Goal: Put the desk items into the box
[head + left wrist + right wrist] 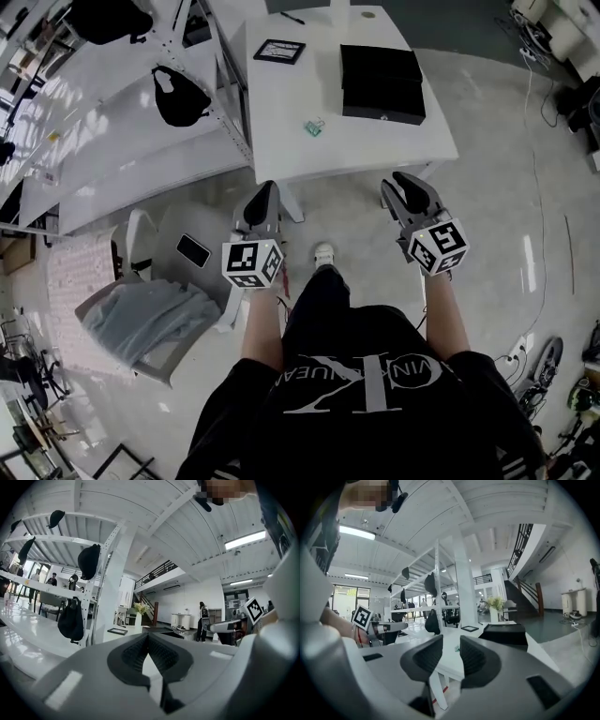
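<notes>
A white desk (281,112) stands ahead of me. On it are a black box (380,82), a black-framed picture (279,52), a small teal item (313,127) and a pen (292,18). Both grippers hang in front of the desk's near edge, off the items. My left gripper (263,195) has its jaws together and holds nothing; its pads (136,653) meet at the tip. My right gripper (409,186) stands slightly open and empty, with a narrow gap at the right gripper (451,645). Past it show the black box (505,633) and the frame (469,628).
A white shelving rack (122,141) with black bags (178,96) stands left of the desk. A chair (141,319) with grey cloth and a phone (193,250) is at my lower left. My shoe (323,253) is on the pale floor. Cables (553,225) lie at the right.
</notes>
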Demonstrator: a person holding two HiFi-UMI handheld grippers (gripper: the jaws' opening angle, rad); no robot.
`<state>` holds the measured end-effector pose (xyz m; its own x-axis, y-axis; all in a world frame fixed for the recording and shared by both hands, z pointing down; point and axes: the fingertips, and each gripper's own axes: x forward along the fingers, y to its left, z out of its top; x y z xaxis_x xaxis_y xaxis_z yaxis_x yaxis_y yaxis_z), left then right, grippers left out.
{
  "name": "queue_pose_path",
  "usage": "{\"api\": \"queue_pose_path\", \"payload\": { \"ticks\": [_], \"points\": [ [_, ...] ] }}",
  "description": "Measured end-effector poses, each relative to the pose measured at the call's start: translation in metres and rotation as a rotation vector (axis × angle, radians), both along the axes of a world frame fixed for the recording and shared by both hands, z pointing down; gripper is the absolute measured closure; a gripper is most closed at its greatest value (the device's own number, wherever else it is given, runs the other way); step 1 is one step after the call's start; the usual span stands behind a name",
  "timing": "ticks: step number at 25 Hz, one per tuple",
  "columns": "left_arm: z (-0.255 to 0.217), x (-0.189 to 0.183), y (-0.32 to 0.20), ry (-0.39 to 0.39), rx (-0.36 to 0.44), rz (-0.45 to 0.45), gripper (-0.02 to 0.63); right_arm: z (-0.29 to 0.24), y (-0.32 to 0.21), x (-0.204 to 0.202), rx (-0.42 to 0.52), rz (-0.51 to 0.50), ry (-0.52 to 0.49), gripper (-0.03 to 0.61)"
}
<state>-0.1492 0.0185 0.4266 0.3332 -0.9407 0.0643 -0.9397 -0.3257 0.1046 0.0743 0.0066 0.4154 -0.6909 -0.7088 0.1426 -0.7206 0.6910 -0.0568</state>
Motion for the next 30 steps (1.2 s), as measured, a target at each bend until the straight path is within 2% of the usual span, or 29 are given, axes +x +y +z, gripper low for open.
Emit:
{"api": "queue_pose_path", "payload": {
  "ticks": [7, 16, 22, 30],
  "points": [
    [0.021, -0.017, -0.062, 0.003, -0.063, 0.012, 0.606, 0.022, -0.063, -0.027, -0.071, -0.021, 0.007, 0.5],
    [0.043, -0.021, -0.127, 0.007, -0.121, 0.073, 0.606, 0.049, -0.122, -0.058, -0.159, -0.025, 0.029, 0.5],
    [0.061, -0.022, -0.158, -0.007, -0.148, 0.12, 0.606, 0.077, -0.157, -0.074, -0.25, 0.015, 0.027, 0.5],
    [0.077, -0.021, -0.175, -0.001, -0.194, 0.149, 0.606, 0.101, -0.184, -0.102, -0.36, 0.006, 0.003, 0.5]
  ]
}}
